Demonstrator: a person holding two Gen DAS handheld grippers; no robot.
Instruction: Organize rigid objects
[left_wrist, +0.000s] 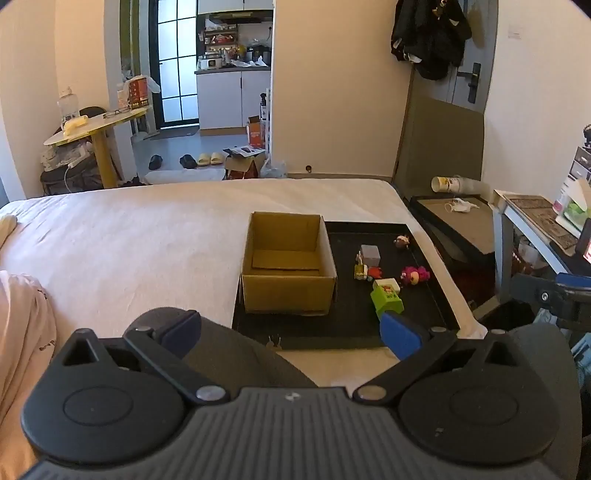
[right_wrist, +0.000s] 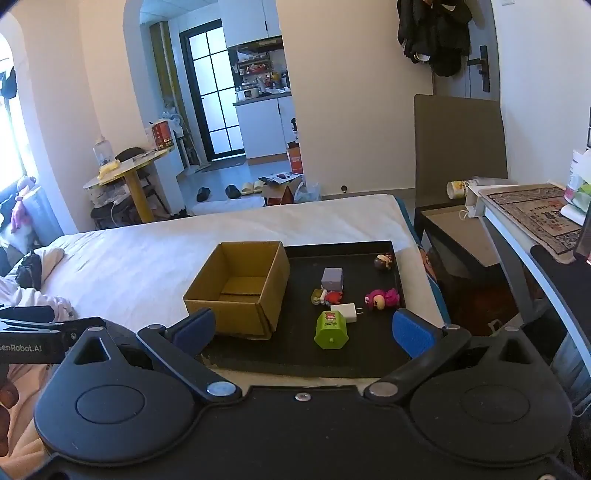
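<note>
Small toys (right_wrist: 334, 295) lie on the black tray (right_wrist: 369, 354) beside what looks an empty box (right_wrist: 240, 288); both grippers (left_wrist: 291, 330) (right_wrist: 303, 328) gape, holding nothing.

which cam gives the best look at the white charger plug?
Right wrist view: the white charger plug lies fully exposed, prongs visible, beside the green container. In the left wrist view the green container hides part of the plug and no prongs show.

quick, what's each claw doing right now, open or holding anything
Left claw: open, holding nothing.
Right claw: open, holding nothing.
</note>
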